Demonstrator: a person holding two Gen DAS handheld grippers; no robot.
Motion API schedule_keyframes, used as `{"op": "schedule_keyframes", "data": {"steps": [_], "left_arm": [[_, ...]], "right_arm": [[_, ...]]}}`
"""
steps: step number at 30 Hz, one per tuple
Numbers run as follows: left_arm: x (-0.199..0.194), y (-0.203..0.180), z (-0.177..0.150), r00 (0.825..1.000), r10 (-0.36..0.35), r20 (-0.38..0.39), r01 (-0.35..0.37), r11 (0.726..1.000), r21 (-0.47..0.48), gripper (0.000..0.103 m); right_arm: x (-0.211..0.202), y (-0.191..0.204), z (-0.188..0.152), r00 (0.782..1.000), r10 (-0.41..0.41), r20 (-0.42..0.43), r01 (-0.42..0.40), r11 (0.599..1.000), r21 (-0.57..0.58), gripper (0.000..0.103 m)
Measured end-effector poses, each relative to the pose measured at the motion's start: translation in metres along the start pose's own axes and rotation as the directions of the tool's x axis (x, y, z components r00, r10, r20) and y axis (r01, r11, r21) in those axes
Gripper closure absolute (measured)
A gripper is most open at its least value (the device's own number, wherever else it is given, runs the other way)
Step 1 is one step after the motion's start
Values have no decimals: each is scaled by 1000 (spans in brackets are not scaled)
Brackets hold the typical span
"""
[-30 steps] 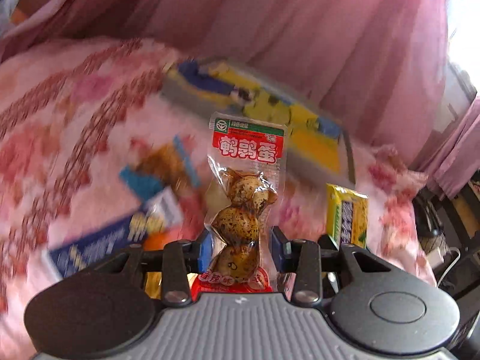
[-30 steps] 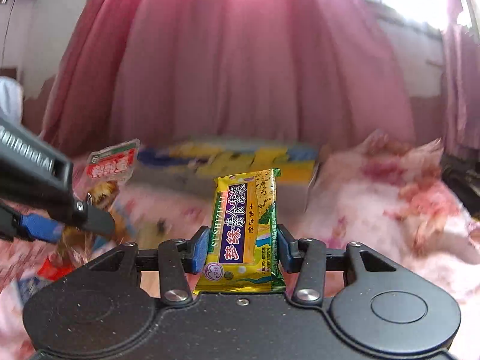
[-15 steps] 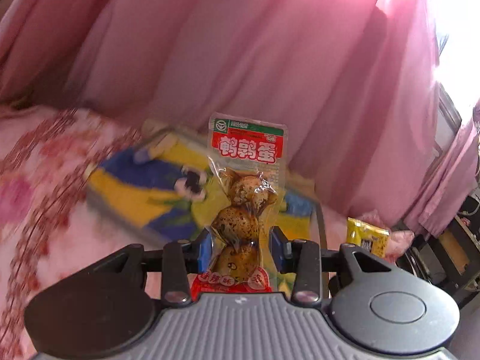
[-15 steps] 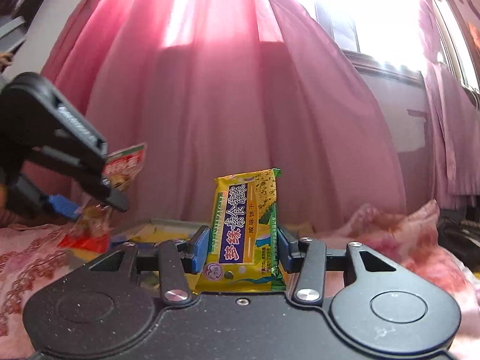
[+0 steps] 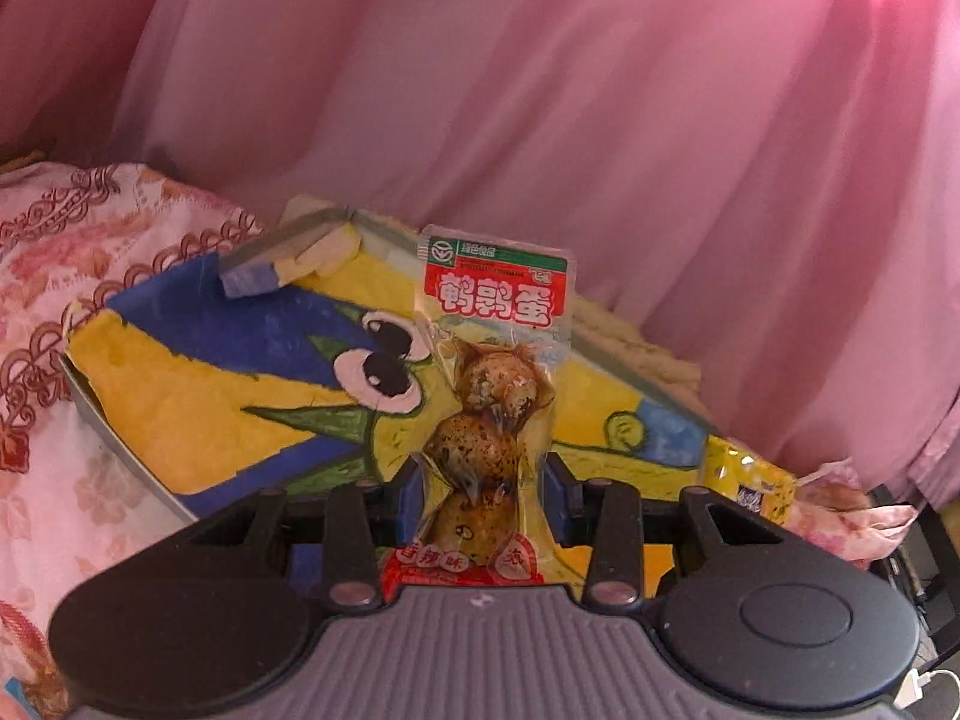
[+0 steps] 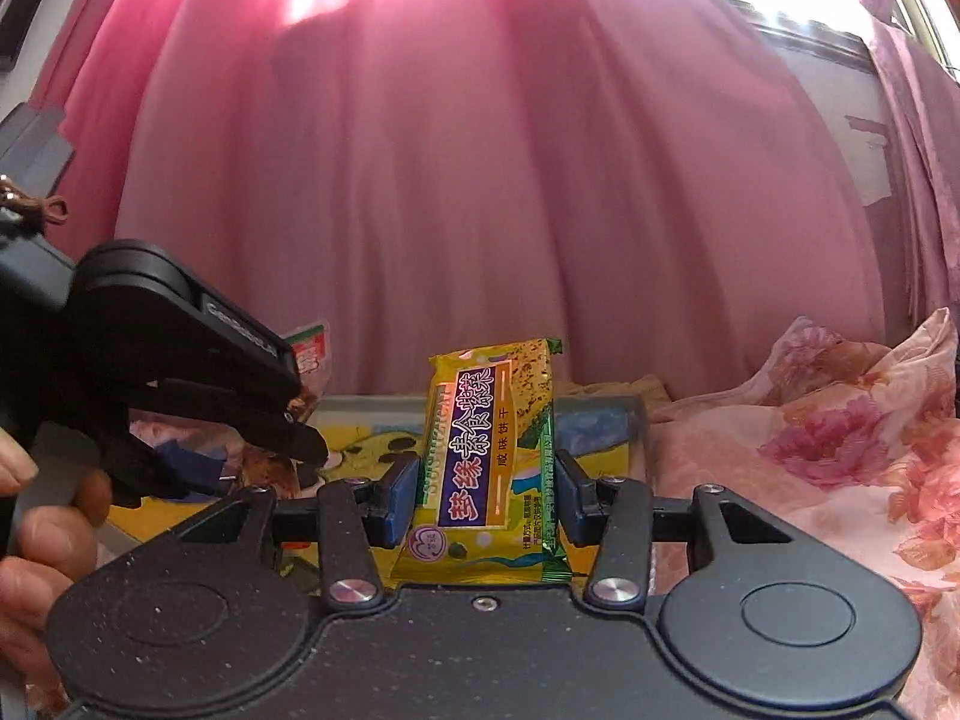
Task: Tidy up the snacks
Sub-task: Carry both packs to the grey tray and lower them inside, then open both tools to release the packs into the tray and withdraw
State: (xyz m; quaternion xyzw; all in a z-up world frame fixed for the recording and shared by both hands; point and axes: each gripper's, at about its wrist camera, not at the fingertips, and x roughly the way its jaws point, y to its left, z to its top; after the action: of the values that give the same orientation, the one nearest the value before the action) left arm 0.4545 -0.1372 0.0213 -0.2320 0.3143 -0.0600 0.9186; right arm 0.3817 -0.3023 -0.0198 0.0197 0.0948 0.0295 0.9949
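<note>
Setting: pink curtains [image 5: 600, 120] hang behind a bed covered in a pink floral bedspread [image 6: 840, 456]; sunlight comes through the cloth.
Container: a shallow box [image 5: 198, 372] with a yellow-and-blue cartoon drawing on its inside lies on the bed, just ahead of both tools.
Left gripper [image 5: 485, 495]: its blue-padded fingers are clamped on the lower part of a clear quail-egg packet [image 5: 495, 396], held in the air above the box.
Egg packet axis: long axis runs upright along the fingers, red-and-green label end pointing up and away from the camera, red bottom seal tucked toward the gripper body.
Right gripper [image 6: 487, 501]: fingers closed on the sides of a yellow biscuit packet [image 6: 492, 450], also aloft near the box's right end.
Biscuit packet axis: lengthwise and upright, leaning slightly right, printed face toward the camera, crimped top end pointing up.
Person: a hand [image 6: 36, 516] grips the left tool at the edge of the right wrist view.
Progress: both snacks are picked up and carried over to the box, but neither is set down; the visible part of the box floor shows no snack lying in it.
Left to do: by my reading, lower each packet into the box and release; whether more snacks wait on the bed cannot be told.
</note>
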Motion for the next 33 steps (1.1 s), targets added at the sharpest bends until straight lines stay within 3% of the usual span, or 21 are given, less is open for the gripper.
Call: {"op": "schedule_keyframes", "data": {"steps": [10,18,19,21,23,30,33], "left_arm": [[9,0,-2,998,56,-31,-54,998,39,59],[12,3,-4,995,89,-47,-87,995,46,54],[11,2,-4,995,91,-45,-88,995,50,53],[7,1,-4,995,91,-32,-89,994,56,34],[-3,-2,-2,996,92,1,-92,994,66,23],[-52,-8,6,991,71,110,-84,989,121,2],[-79,-7,7,984,68,166,-89,989,122,0]], "right_arm": [[17,4,-8,995,2,-103,-2,1000,4,54],[17,6,-4,995,4,-99,-4,1000,-7,53],[16,7,-3,995,6,-96,-7,1000,-9,52],[13,8,0,996,6,-87,-8,1000,-15,44],[10,9,3,997,4,-75,-6,1000,-23,39],[-25,11,25,1000,-20,-6,20,999,-39,11],[-50,12,35,998,-33,45,34,999,-36,1]]}}
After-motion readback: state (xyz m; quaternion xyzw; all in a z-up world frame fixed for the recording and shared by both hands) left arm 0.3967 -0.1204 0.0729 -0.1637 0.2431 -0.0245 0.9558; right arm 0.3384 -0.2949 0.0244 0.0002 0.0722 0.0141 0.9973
